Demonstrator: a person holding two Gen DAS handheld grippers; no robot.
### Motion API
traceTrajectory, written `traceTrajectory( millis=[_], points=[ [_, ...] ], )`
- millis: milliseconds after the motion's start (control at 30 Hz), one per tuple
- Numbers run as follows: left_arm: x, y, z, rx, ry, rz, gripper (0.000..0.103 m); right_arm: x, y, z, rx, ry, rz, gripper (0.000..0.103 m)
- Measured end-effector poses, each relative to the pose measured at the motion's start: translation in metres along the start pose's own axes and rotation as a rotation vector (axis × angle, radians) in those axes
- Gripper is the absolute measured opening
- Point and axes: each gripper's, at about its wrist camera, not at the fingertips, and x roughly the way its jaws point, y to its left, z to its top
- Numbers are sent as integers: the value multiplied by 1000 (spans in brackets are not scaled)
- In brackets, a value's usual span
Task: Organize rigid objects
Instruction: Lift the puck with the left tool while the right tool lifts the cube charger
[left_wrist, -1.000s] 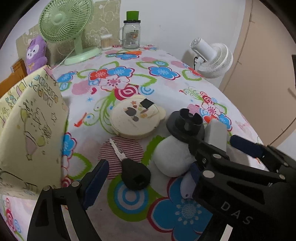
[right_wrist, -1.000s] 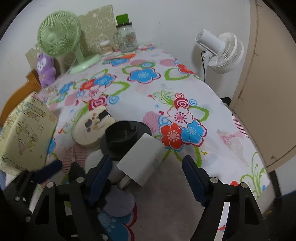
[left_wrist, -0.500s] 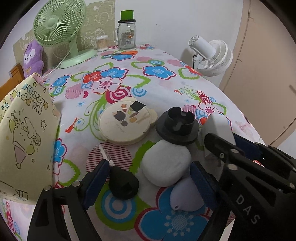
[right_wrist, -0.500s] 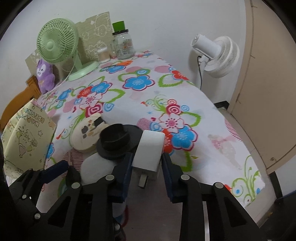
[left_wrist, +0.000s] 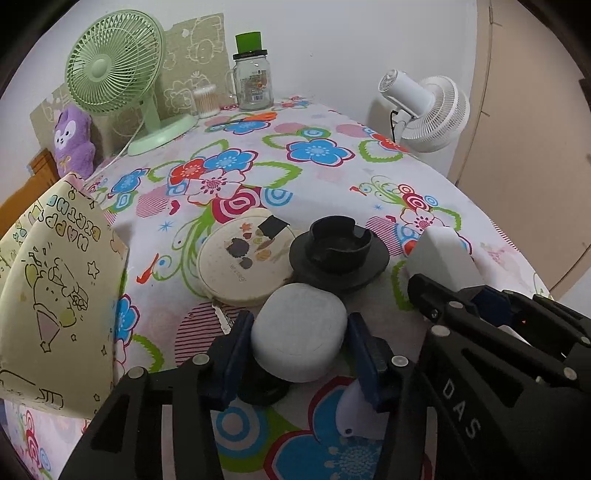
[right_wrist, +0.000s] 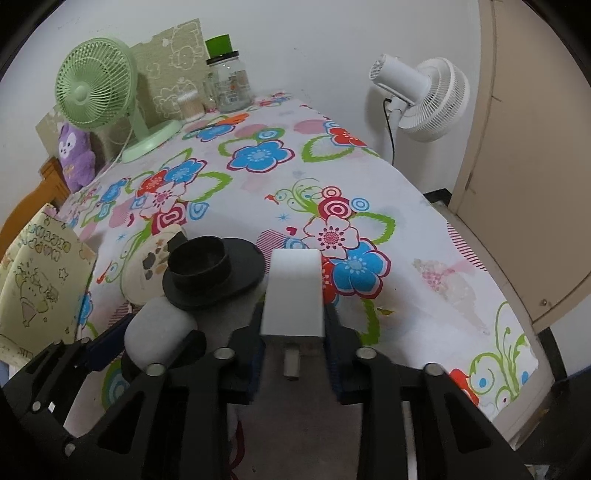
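Observation:
My left gripper (left_wrist: 295, 343) is shut on a white rounded case (left_wrist: 300, 330), which also shows in the right wrist view (right_wrist: 157, 332). My right gripper (right_wrist: 293, 332) is shut on a white charger block (right_wrist: 293, 291) and holds it above the table; the block also shows in the left wrist view (left_wrist: 441, 260). A black hat-shaped holder (left_wrist: 338, 253) and a round cream tin (left_wrist: 242, 262) sit just beyond. A black car key (left_wrist: 258, 391) and a pale lilac piece (left_wrist: 351, 413) lie under my left gripper.
A cream paper bag (left_wrist: 55, 306) stands at the left. A green fan (left_wrist: 114, 70), a glass jar (left_wrist: 253, 81) and a purple plush (left_wrist: 74, 142) line the far edge. A white fan (left_wrist: 424, 107) stands beyond the right edge of the flowered tablecloth (left_wrist: 314, 177).
My left gripper has closed on the white case. My right gripper has closed on the charger block and lifted it off the table.

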Motion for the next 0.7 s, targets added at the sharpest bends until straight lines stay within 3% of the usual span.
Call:
traceTrajectory(
  millis=[700],
  points=[
    [-29, 14, 8, -23, -34, -8, 52, -29, 18, 10, 0, -49, 20, 29]
  ],
)
